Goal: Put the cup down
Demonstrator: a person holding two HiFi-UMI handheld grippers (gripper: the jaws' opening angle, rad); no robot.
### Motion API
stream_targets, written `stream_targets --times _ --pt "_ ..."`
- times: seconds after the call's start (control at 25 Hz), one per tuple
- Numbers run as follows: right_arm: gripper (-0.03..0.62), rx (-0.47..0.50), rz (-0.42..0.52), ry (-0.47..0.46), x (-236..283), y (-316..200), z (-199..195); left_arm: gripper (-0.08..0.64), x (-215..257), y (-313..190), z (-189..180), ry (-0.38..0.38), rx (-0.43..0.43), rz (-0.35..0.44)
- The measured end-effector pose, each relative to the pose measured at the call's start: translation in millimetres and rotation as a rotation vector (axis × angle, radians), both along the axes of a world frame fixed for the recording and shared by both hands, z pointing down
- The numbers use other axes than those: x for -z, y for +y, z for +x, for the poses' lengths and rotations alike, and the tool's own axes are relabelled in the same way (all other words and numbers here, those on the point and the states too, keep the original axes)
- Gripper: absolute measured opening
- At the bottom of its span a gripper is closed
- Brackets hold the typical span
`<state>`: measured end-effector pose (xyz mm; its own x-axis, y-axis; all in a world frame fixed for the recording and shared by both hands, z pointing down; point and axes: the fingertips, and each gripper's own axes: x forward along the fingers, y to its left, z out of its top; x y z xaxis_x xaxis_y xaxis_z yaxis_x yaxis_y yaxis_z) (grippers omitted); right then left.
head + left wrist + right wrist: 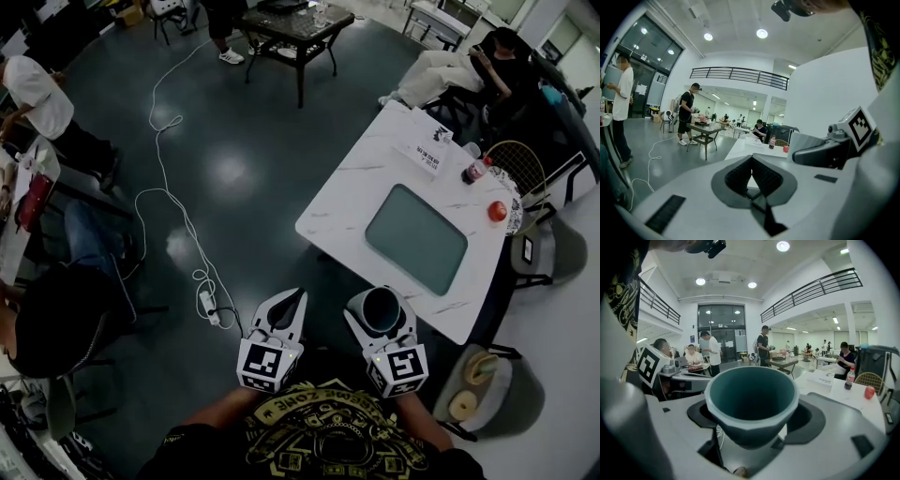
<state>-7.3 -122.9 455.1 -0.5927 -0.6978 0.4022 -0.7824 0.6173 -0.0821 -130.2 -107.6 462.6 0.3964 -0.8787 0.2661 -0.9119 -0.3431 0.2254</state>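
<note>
R tool (380, 306) is clamped on the teal cup (751, 399), held upright & close to the body over bare floor b/c the white desk (375, 169) lies off at 1 o'clock, while L tool (752, 161), jaws together & empty, idles at its 9 o'clock

The head view looks steeply down over the left gripper (292, 302) and right gripper (380, 307) to the white table (361, 169). Each gripper view rides low behind its own jaws (the right fills with the cup (751, 399)), facing level ahead; all share that table's bottle (475, 171).
</note>
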Motion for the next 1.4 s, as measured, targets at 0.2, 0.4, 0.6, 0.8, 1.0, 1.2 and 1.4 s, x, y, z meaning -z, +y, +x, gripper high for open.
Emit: stream_targets --times 0.2,0.4,0.6,0.8,1.0,1.2,1.4 --pt "0.374 -0.056 0.007 0.029 2.1 -1.2 -0.1 0.011 -3.0 -9.8 2.4 0.029 -0.059 0.0" --pt "0.374 -0.073 0.025 0.035 5.9 -5.5 -0.4 0.011 0.1 -15.7 2.9 0.034 -0.083 0.022" --pt "0.374 -0.053 0.037 0.041 2.4 -12.6 -4.7 0.011 -1.1 -21.8 -1.1 0.034 -0.069 0.031" --pt "0.374 -0.034 0.042 0.023 3.2 -24.1 -5.5 0.011 3.0 -29.0 -1.8 0.017 -0.043 0.044" --pt "0.374 -0.017 0.04 0.007 2.0 -36.3 -0.7 0.011 9.5 -39.2 4.5 0.011 -0.025 0.056" --pt "0.374 -0.047 0.035 -0.011 2.7 -49.5 19.0 0.011 13.1 -52.3 25.1 -0.007 -0.055 0.055" --pt "0.374 -0.081 0.04 -0.021 1.2 -64.1 49.3 0.011 18.1 -71.7 53.3 -0.024 -0.098 0.061"
